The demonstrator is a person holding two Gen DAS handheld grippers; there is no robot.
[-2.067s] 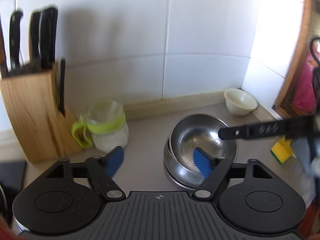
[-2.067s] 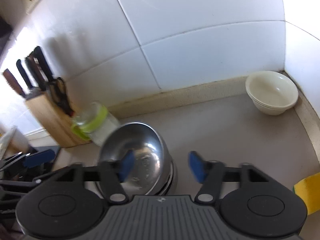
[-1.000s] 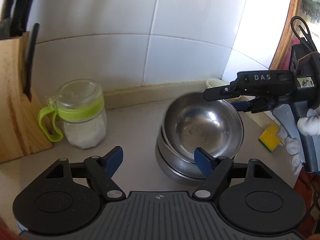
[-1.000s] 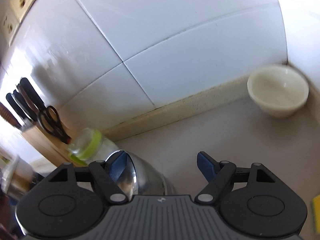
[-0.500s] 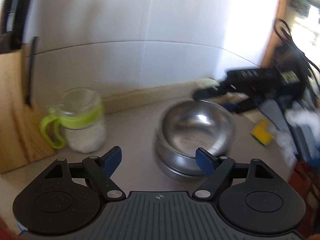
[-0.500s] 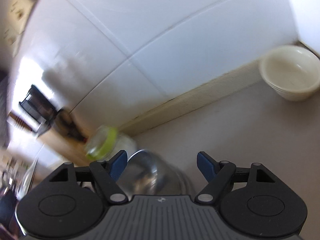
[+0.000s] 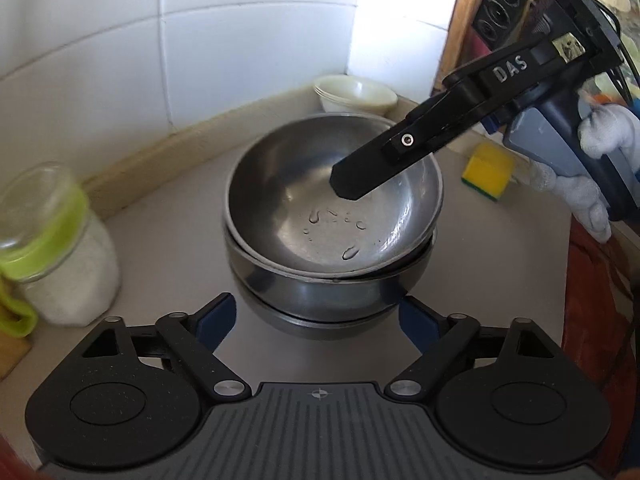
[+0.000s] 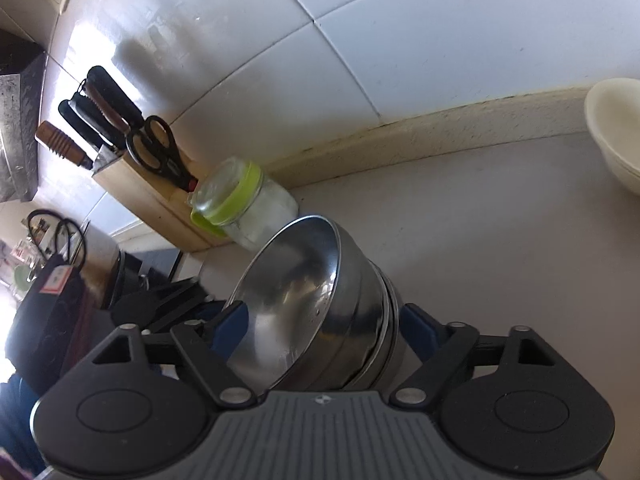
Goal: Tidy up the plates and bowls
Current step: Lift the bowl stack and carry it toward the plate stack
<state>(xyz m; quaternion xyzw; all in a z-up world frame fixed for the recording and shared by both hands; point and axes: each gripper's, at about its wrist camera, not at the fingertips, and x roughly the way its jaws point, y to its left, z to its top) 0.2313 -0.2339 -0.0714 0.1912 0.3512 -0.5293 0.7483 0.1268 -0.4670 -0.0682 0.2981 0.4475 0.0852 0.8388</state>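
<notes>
White-tiled kitchen corner, beige tabletop (image 7: 168, 240). Steel bowl stack (image 7: 332, 236) mid-frame in left view, cream bowls (image 7: 356, 94) behind, upper centre. Your left tool (image 7: 316, 322) gaping, just widened, straddling stack base, pads clear. Right tool (image 8: 324, 328) just widened too, straddling tilted rim, grip uncertain. Step: nesting bowls. Next: seat top bowl level.

A stack of steel bowls (image 7: 334, 240) sits on the beige worktop (image 7: 160, 248), nested one in another. The top bowl (image 7: 320, 216) is shiny, right way up and slightly askew in the one beneath, its rim tipped a little; water drops lie on its inner floor. In the right wrist view the stack (image 8: 328, 312) shows at least three rims. Cream bowls (image 7: 356, 94), also nested and upright, stand well behind in the tiled corner.
</notes>
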